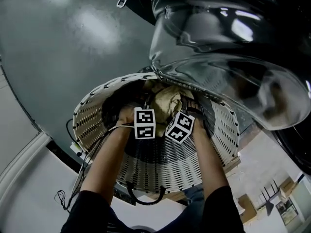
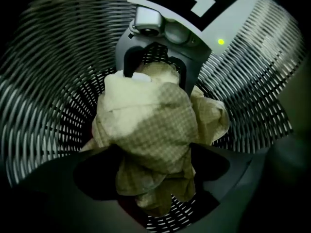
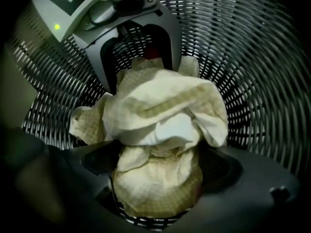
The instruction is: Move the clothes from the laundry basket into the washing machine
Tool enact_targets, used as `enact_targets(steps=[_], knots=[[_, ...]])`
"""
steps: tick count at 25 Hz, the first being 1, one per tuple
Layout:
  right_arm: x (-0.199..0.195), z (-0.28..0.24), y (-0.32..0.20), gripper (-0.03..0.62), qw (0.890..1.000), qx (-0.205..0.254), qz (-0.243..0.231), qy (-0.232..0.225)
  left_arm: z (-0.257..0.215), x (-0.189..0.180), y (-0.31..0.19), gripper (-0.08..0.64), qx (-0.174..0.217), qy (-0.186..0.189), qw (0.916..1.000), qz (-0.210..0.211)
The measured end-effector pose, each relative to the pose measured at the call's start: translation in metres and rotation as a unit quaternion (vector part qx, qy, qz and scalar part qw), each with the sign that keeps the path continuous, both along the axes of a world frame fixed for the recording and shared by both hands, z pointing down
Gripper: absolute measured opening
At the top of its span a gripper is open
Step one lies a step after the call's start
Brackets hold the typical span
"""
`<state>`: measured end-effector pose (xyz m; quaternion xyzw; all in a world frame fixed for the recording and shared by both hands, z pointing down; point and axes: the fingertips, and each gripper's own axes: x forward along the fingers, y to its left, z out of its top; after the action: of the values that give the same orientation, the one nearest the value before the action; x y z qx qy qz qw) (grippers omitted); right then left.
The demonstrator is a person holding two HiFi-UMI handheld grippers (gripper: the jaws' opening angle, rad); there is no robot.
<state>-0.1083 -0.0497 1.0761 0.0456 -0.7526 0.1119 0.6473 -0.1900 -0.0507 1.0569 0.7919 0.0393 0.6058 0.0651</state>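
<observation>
A crumpled yellow-beige checked cloth (image 1: pixel 167 98) lies at the bottom of the white slatted laundry basket (image 1: pixel 160 164). Both grippers reach down into the basket, side by side over the cloth. In the left gripper view the left gripper (image 2: pixel 153 171) stands wide open, with the cloth (image 2: pixel 150 120) bunched between its jaws. The right gripper (image 2: pixel 158 81) shows beyond it, on the far side of the bundle. In the right gripper view the right gripper (image 3: pixel 163 166) is also wide open astride the cloth (image 3: pixel 165 110), facing the left gripper (image 3: pixel 141 76). I see no pad pressing on the fabric.
The washing machine's round glass door (image 1: pixel 218 57) hangs open over the basket's far right rim. The basket wall (image 2: pixel 48 81) rings both grippers closely. A black cable (image 1: pixel 141 198) loops at the basket's near edge. Cardboard boxes (image 1: pixel 245 208) stand on the floor at lower right.
</observation>
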Motion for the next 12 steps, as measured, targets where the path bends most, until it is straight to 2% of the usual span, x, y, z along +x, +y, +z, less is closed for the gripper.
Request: enact_targets(steps=[5,8,11,12], knots=[[-0.004,0.015,0.009,0.460,1.000,-0.007,-0.010,0.000,0.020,0.002,0.009,0.446,0.002,-0.024,0.9997,0.001],[-0.004,0.020,0.016,0.406,0.999,-0.010,-0.030,0.007,0.026,-0.001,0.012,0.292,0.018,-0.038,0.9990,0.013],[-0.006,0.017,0.020,0.296,0.999,-0.015,-0.036,0.011,0.023,-0.002,0.016,0.124,0.015,-0.034,0.9993,-0.003],[-0.006,0.014,0.019,0.249,0.999,-0.015,-0.037,0.013,0.021,-0.001,0.017,0.100,0.012,-0.032,0.9994,-0.010]])
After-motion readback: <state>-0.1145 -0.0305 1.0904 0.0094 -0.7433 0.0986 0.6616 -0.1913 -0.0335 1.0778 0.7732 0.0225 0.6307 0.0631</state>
